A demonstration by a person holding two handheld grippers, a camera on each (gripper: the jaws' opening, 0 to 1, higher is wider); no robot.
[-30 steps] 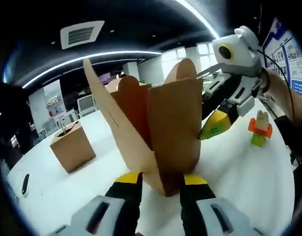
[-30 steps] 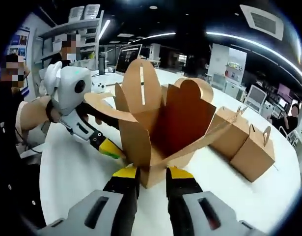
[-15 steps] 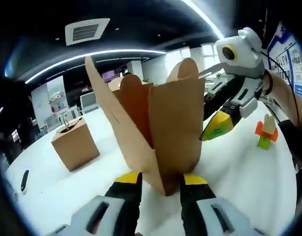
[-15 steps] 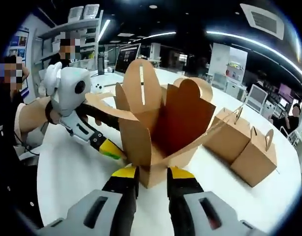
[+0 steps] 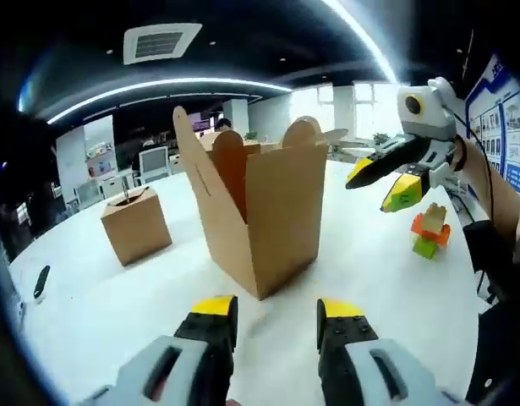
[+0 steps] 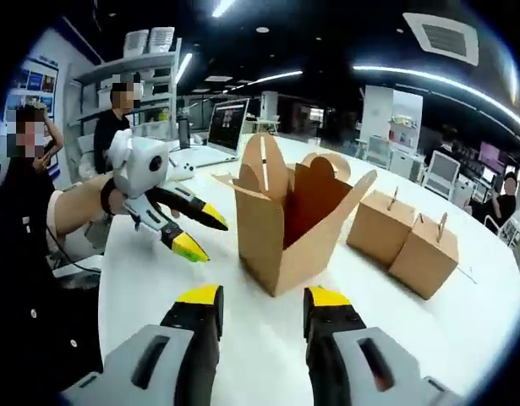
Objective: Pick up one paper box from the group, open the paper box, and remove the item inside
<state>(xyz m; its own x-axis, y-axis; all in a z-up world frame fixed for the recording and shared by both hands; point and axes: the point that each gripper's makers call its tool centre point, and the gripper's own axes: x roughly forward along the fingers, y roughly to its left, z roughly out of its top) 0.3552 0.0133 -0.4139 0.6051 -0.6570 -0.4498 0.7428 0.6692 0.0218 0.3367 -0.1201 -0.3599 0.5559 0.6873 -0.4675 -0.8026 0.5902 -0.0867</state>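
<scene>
An open brown paper box [image 5: 258, 222] stands on the white table [image 5: 386, 296], its flaps spread upward; in the right gripper view the box [image 6: 291, 224] sits just ahead. My left gripper [image 5: 275, 309] is open, a short way in front of the box and apart from it. My right gripper [image 6: 254, 298] is open too, clear of the box's corner. The right gripper [image 5: 384, 179] comes into the left gripper view at the upper right, jaws parted. The left gripper [image 6: 194, 231] appears at the left of the right gripper view, jaws parted. What lies inside the box is hidden.
One closed paper box [image 5: 137, 224] stands left of the open one. Two closed boxes [image 6: 405, 240] sit to the right in the right gripper view. A small orange and green block toy [image 5: 429, 232] rests on the table. A dark flat object [image 5: 41, 282] lies far left. People stand behind at the left.
Both grippers have let go of the box's bottom edges, opened and pulled back from it. The box now stands free on the table.
</scene>
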